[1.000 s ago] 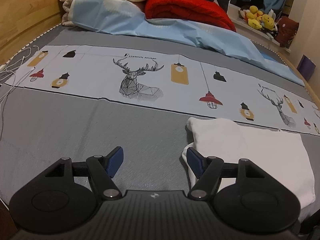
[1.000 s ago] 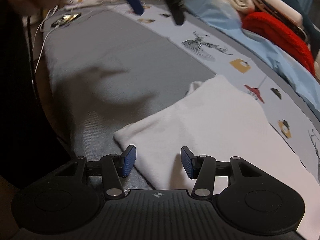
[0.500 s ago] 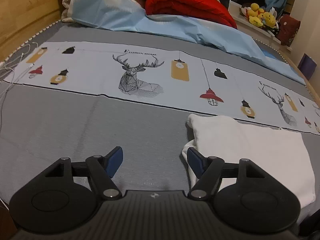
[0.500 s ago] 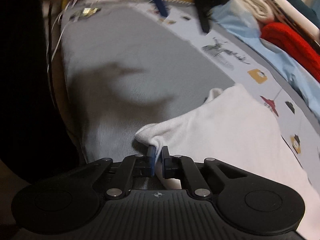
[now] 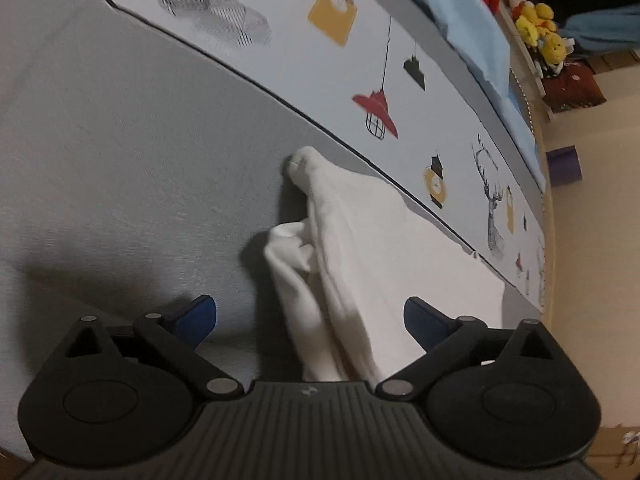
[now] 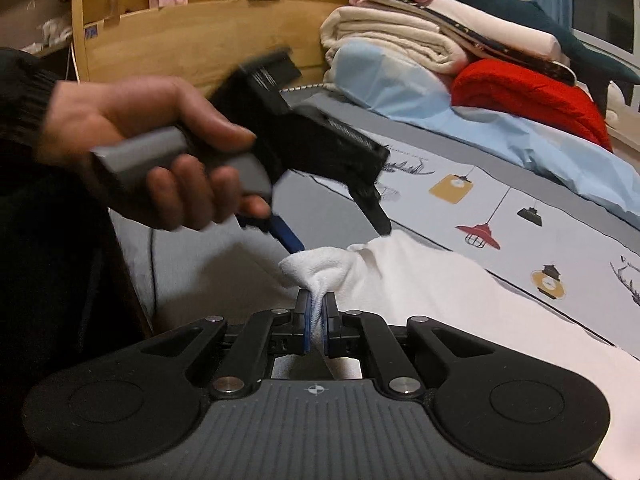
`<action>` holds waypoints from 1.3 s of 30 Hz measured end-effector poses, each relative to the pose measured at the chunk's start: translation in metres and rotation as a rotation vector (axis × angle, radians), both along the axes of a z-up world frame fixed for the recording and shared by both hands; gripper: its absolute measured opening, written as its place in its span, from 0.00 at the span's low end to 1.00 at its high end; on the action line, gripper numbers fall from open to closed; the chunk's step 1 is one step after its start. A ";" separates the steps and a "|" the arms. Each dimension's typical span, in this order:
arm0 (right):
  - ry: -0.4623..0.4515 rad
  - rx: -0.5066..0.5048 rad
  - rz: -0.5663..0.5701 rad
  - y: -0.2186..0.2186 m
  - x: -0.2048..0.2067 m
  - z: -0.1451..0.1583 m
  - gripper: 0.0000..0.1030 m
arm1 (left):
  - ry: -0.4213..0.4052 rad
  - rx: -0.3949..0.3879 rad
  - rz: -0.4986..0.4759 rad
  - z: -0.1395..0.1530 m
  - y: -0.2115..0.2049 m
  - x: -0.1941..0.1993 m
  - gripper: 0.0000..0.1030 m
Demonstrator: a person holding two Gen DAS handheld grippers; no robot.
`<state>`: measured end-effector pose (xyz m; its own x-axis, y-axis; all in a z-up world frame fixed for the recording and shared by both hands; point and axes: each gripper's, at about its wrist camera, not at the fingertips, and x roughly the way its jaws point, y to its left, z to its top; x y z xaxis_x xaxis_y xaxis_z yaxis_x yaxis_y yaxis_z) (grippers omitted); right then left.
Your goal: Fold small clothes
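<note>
A white garment lies on the grey bedspread; its near corner is pulled up into a bunched peak. My right gripper is shut on that corner and holds it off the bed. My left gripper points steeply down over the raised fold; its jaws are opening wide, the cloth hangs between the blue pads without touching them. In the right wrist view the left gripper, held by a hand, reaches down onto the garment's far corner.
A printed band with deer and lamps crosses the bed beyond the garment. Folded blankets and a red quilt pile by the wooden headboard. Yellow plush toys sit on a shelf past the bed's far side.
My right gripper closed on the garment's corner and lifted it. My left gripper swung down and rolled toward the raised cloth, and its jaws spread wider.
</note>
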<state>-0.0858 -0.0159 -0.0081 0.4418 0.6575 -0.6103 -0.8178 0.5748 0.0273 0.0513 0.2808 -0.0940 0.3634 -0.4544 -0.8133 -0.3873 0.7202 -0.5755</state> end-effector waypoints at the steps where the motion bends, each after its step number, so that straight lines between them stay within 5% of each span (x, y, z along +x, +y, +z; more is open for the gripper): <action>1: 0.004 0.006 -0.003 -0.003 0.001 0.002 0.05 | 0.003 -0.013 -0.011 -0.003 -0.003 0.006 0.98; 6: 0.013 0.034 -0.017 -0.009 0.004 0.012 0.05 | 0.031 0.026 -0.114 -0.019 -0.032 0.029 0.90; 10: 0.034 0.056 -0.035 -0.009 0.008 0.017 0.05 | 0.018 0.056 -0.178 -0.027 -0.046 0.029 0.36; 13: 0.064 0.070 -0.048 -0.003 0.014 0.017 0.05 | -0.060 0.043 -0.147 -0.016 -0.034 0.020 0.19; 17: 0.074 0.169 -0.026 0.011 0.015 0.030 0.05 | -0.190 0.033 -0.016 0.015 0.004 -0.004 0.17; 19: 0.108 0.244 -0.030 0.014 0.019 0.036 0.05 | -0.260 0.100 0.006 0.033 0.016 -0.020 0.17; 23: 0.179 0.289 -0.055 0.018 0.026 0.035 0.05 | -0.244 0.195 0.000 0.044 0.022 -0.028 0.17; 27: 0.209 0.276 -0.098 0.008 0.027 0.028 0.05 | -0.263 0.270 -0.069 0.054 -0.005 -0.015 0.17; 39: 0.196 0.305 -0.305 -0.091 0.027 0.036 0.04 | -0.375 0.312 -0.263 0.087 -0.127 0.026 0.17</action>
